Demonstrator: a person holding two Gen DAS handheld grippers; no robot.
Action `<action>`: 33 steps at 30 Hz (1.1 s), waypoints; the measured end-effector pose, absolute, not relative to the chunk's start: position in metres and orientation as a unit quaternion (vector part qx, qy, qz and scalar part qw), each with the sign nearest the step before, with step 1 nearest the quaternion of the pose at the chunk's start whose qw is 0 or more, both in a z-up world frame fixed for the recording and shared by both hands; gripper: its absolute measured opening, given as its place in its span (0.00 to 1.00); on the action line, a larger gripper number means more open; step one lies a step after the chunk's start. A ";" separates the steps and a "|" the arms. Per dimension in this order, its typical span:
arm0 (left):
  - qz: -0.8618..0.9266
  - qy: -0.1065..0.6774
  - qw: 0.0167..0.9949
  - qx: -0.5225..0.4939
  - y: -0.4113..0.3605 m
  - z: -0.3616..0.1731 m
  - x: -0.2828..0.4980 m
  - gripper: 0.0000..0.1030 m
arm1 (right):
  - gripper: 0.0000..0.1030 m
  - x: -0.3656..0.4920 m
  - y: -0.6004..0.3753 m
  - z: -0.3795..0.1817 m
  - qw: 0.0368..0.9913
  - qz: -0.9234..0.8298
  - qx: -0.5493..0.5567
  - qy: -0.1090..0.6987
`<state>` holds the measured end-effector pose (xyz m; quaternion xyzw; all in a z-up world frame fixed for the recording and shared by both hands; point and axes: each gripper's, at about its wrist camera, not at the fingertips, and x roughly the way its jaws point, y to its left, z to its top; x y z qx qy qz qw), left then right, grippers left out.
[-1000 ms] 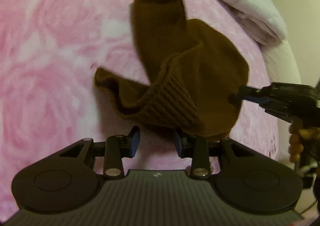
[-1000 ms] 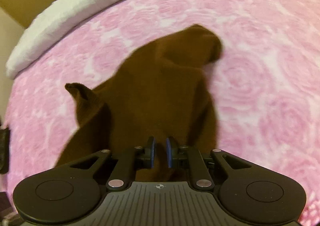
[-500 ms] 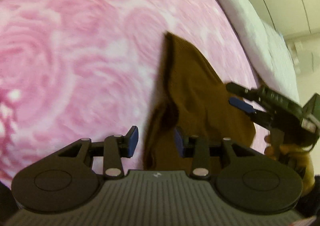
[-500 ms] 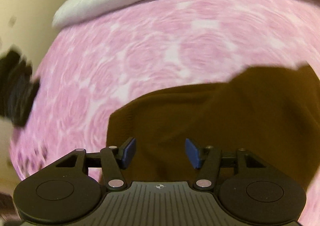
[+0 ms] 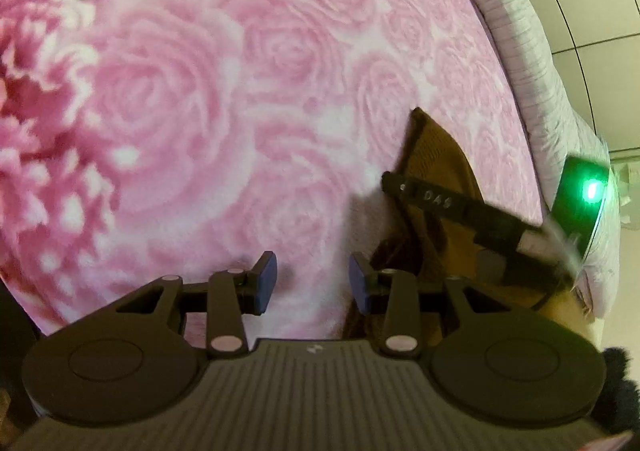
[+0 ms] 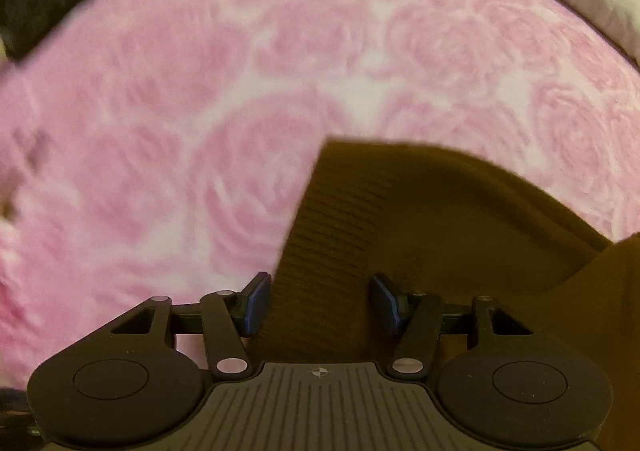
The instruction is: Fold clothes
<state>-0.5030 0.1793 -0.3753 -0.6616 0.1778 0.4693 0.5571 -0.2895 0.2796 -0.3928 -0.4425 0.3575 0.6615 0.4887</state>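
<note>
Two fisheye views along black plastic grippers, each with two blue-padded fingers, over a plush pink blanket (image 5: 248,99) patterned with soft, raised rose swirls.

Left wrist view: left gripper (image 5: 312,277) with fingers spread wide, nothing between them, only pink fleece below. Just to the right, a brown ribbed-knit garment (image 5: 434,155) lying crumpled on the blanket, tapering to a point at its far end. Across it, the slim black finger of the right gripper (image 5: 404,187), with a glowing green light on its body. Along the far right edge, a pale, finely striped quilted cover (image 5: 520,31).

Right wrist view, blurred: right gripper (image 6: 318,301) with fingers set wide apart, a band of the brown garment (image 6: 340,219) lying in the gap but not pinched. Fine horizontal ribbing on that band, smoother knit bulging to the right. Squared corner of cloth against the pink roses (image 6: 248,191).
</note>
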 end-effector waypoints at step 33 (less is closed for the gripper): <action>0.363 0.053 0.723 -0.586 0.290 -0.249 -0.383 0.06 | 0.08 -0.031 0.230 -0.240 0.582 0.594 0.082 0.549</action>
